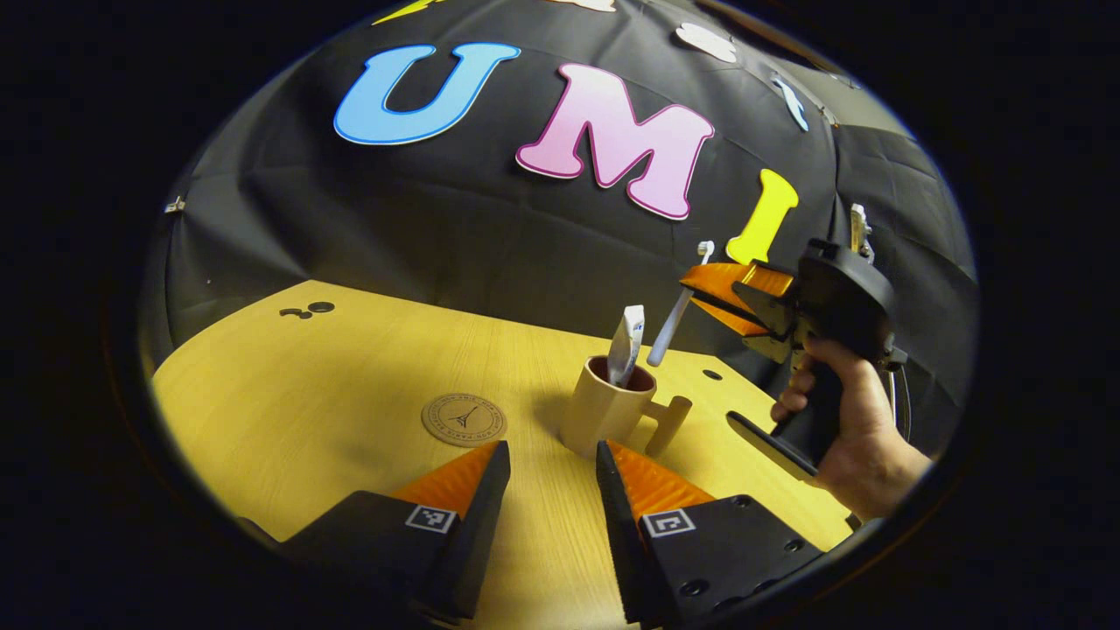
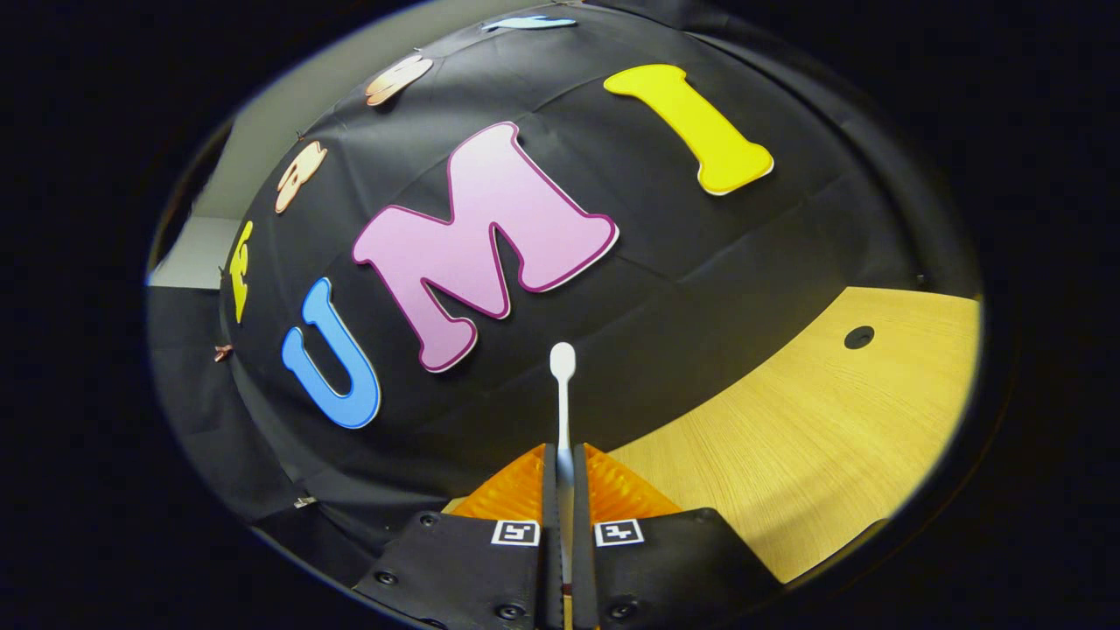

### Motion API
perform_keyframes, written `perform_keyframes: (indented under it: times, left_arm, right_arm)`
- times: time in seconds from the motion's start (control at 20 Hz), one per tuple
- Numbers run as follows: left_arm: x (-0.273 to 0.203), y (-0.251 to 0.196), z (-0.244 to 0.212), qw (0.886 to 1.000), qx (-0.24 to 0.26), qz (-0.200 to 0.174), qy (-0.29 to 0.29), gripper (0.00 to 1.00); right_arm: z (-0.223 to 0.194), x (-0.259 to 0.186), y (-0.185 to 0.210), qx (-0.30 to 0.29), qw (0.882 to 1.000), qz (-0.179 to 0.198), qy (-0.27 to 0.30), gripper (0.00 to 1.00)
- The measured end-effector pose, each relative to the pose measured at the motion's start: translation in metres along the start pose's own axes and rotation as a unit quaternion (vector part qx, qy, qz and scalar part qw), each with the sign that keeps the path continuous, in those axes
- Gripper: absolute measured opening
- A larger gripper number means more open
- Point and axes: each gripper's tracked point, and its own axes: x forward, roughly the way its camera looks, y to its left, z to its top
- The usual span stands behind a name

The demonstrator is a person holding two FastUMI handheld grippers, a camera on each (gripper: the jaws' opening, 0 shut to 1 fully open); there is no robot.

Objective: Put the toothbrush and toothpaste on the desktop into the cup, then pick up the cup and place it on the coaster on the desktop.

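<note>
Toothpaste [image 1: 626,343] already in cup [image 1: 605,409] mid-counter; toothbrush [image 1: 678,317] clamped in right gripper [image 1: 719,299], tilted above cup rim. Left gripper [image 1: 553,477] wide, empty, near coaster [image 1: 464,419]. Next: lower brush into cup, release

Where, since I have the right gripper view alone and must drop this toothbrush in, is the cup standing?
Observer: In the left gripper view the cup stands upright on the desktop, below the right gripper. The toothbrush slants down, its lower end near the rim on the handle side, not yet inside.
Operator: Is anything in the cup?
Observer: Yes, the toothpaste stands in it and sticks out above the rim.
Operator: And the coaster?
Observer: The coaster lies flat on the desktop beside the cup, on the side away from its handle, with nothing on it.
</note>
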Motion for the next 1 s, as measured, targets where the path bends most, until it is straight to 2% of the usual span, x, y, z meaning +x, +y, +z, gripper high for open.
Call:
perform_keyframes:
  times: [0.7, 1.0]
  left_arm:
    - [0.000, 0.009, -0.014, 1.000, -0.017, -0.003, 0.017, 0.63]
    - [0.003, 0.013, -0.018, 1.000, -0.018, -0.002, 0.024, 0.63]
  right_arm:
    - [-0.062, 0.004, -0.021, -0.068, 0.996, -0.033, 0.045, 0.09]
    - [-0.074, -0.002, -0.026, -0.069, 0.994, -0.035, 0.071, 0.12]
